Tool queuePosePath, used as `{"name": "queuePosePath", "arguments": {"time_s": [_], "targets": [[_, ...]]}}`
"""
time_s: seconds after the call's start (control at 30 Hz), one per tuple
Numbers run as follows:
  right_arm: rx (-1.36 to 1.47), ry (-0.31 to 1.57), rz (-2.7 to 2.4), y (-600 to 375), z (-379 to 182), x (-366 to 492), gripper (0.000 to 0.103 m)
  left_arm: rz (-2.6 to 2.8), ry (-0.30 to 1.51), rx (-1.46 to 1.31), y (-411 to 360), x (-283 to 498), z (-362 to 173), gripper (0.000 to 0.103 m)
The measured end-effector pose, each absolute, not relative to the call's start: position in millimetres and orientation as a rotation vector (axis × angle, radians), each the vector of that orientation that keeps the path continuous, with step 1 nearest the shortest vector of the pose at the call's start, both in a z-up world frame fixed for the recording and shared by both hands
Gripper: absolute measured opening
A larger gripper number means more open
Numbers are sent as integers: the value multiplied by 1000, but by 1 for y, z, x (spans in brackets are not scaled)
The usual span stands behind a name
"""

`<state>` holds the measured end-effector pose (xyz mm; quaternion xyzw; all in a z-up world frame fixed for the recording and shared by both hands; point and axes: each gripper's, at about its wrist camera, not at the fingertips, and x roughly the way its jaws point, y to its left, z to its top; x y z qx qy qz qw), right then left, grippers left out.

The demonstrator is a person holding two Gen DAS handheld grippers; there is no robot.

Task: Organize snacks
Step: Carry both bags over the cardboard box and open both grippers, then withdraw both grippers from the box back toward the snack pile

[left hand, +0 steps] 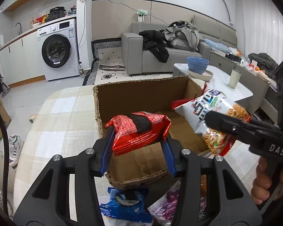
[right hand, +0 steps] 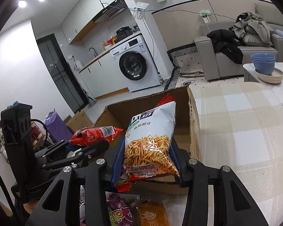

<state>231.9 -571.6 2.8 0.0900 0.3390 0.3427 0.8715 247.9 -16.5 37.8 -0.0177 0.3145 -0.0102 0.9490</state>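
My left gripper (left hand: pixel 136 140) pinches a red snack packet (left hand: pixel 139 131) above the open cardboard box (left hand: pixel 141 96). My right gripper (right hand: pixel 146 156) pinches a white bag of fried sticks (right hand: pixel 151 137) over the same box, which stands on the checked tablecloth (right hand: pixel 245 131).

Left hand-held gripper (left hand: pixel 137 137) clamped; right (right hand: pixel 146 150) clamped.

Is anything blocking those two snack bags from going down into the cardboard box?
Nothing visible does. The left claw holds the red snack pack and the right claw holds the white bag of fried sticks, both over the cardboard box. Its top is open, and the floor that shows looks bare.
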Motion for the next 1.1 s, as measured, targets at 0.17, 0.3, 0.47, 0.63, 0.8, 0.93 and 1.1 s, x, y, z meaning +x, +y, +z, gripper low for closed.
{"name": "queuePosePath", "arguments": {"time_s": [0.17, 0.3, 0.47, 0.63, 0.8, 0.93, 1.1], "targets": [[189, 773, 736, -567, 2, 233, 50, -26, 642, -13, -18, 256, 37, 44], [181, 805, 752, -564, 2, 227, 53, -16, 643, 33, -19, 257, 31, 44], [199, 837, 801, -560, 4, 223, 60, -24, 645, -3, -13, 260, 32, 44], [146, 777, 789, -560, 11, 212, 66, -52, 648, -16, -8, 253, 36, 45], [158, 715, 808, -574, 21, 201, 86, -85, 632, -34, -6, 232, 45, 75], [154, 683, 795, -590, 28, 191, 102, -104, 615, -36, -9, 207, 53, 84], [101, 688, 793, -602, 33, 176, 102, -115, 613, -15, -16, 174, 57, 102]]}}
